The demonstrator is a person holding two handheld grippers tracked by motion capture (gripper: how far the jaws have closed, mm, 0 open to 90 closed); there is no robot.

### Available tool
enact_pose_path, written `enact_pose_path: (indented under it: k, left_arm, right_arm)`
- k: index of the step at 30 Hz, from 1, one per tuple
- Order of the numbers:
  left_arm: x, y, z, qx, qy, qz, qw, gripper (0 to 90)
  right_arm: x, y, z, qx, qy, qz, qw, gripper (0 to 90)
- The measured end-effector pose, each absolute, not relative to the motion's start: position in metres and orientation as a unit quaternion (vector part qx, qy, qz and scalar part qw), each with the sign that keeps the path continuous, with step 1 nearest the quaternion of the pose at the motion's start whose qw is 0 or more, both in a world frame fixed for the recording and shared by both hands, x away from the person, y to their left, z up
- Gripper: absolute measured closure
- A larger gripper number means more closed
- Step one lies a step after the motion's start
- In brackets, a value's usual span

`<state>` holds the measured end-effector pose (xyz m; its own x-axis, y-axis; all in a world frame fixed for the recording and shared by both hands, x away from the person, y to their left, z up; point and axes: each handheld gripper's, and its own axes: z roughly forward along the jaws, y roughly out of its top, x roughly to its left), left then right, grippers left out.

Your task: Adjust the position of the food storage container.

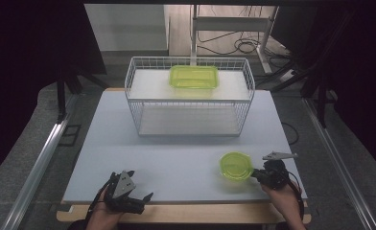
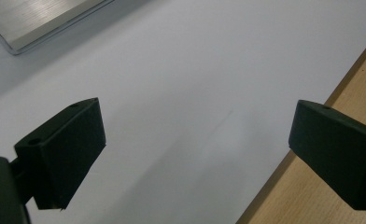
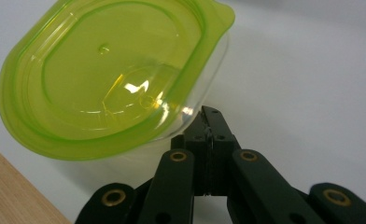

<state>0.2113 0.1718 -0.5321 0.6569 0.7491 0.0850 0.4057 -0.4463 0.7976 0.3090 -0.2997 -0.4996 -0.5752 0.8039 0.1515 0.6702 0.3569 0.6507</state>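
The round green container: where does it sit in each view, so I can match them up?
High view: round green container at lower right of the table, at the right gripper.
Left gripper view: not in this picture.
Right gripper view: upper left, above the closed jaws.
Shared landmark: the pale tabletop with its wooden edge.

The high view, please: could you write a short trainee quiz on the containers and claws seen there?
1. True or false: the left claw has its jaws pressed together.
2. Where is the rectangular green container? A) inside the wire basket; B) beside the left claw; C) on the floor.
3. What shape is the green-lidded container at the tips of the right claw?
Key: 1 false, they stand wide apart; 2 A; 3 round.
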Motion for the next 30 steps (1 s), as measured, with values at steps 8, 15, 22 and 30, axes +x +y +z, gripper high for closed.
enact_pose_path:
  k: [8,15,22,30]
  left_arm:
    - [0.212,0.171,-0.533,0.823,0.351,0.218,0.390,3.8]
    - [0.212,0.171,-0.533,0.824,0.351,0.219,0.388,3.7]
    - [0.212,0.171,-0.533,0.825,0.350,0.219,0.385,3.7]
    - [0.212,0.171,-0.533,0.825,0.350,0.219,0.385,3.7]
  right_arm:
    - [0.313,-0.287,-0.503,0.437,0.823,0.356,0.073,89.0]
    - [0.318,-0.266,-0.506,0.417,0.831,0.365,0.055,88.9]
    - [0.325,-0.237,-0.508,0.394,0.839,0.374,0.028,88.8]
    - [0.336,-0.218,-0.511,0.386,0.838,0.385,0.008,88.8]
